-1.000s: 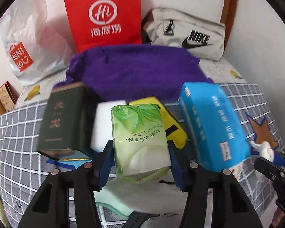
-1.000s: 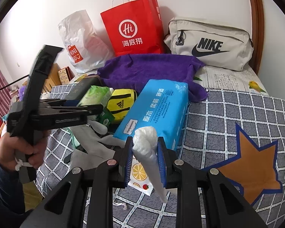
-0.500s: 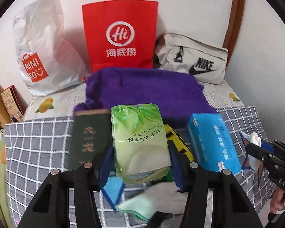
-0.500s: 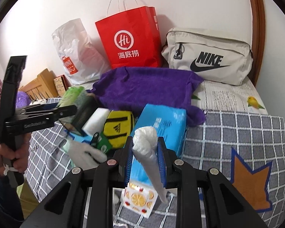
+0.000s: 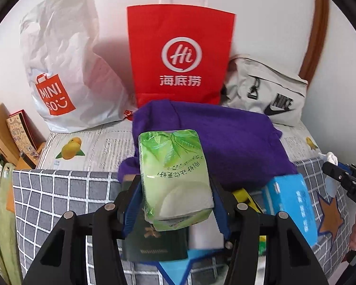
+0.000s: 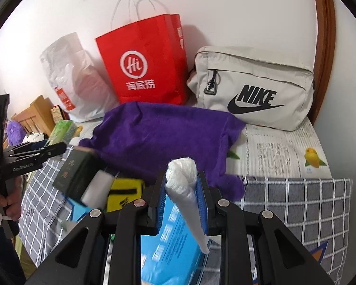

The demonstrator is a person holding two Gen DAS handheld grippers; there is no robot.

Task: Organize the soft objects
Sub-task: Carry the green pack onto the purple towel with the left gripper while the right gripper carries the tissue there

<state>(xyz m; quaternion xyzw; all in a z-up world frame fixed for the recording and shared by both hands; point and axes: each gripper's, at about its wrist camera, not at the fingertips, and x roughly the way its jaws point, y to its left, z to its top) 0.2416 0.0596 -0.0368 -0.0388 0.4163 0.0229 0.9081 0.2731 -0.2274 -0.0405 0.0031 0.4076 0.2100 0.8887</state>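
My left gripper (image 5: 175, 190) is shut on a green tissue pack (image 5: 174, 175) and holds it in the air over the bed, in front of the purple cloth (image 5: 225, 140). My right gripper (image 6: 181, 194) is shut on a rolled white cloth (image 6: 185, 185), held above the blue wipes pack (image 6: 173, 244). In the right wrist view the left gripper (image 6: 57, 146) with the green pack (image 6: 63, 130) hangs at the far left, held by a hand (image 6: 2, 204). The right gripper's tip with the white cloth (image 5: 331, 158) shows at the right edge of the left wrist view.
Against the wall stand a white plastic bag (image 5: 66, 71), a red paper bag (image 5: 180, 59) and a beige zip bag (image 6: 256, 87). On the checked blanket (image 6: 296, 201) lie a dark green box (image 6: 77, 174), a white block (image 6: 97, 187) and a yellow pouch (image 6: 124, 193).
Both grippers have risen and moved toward the bags at the wall, each with its load. The box, yellow pouch and blue pack have dropped lower in both views.
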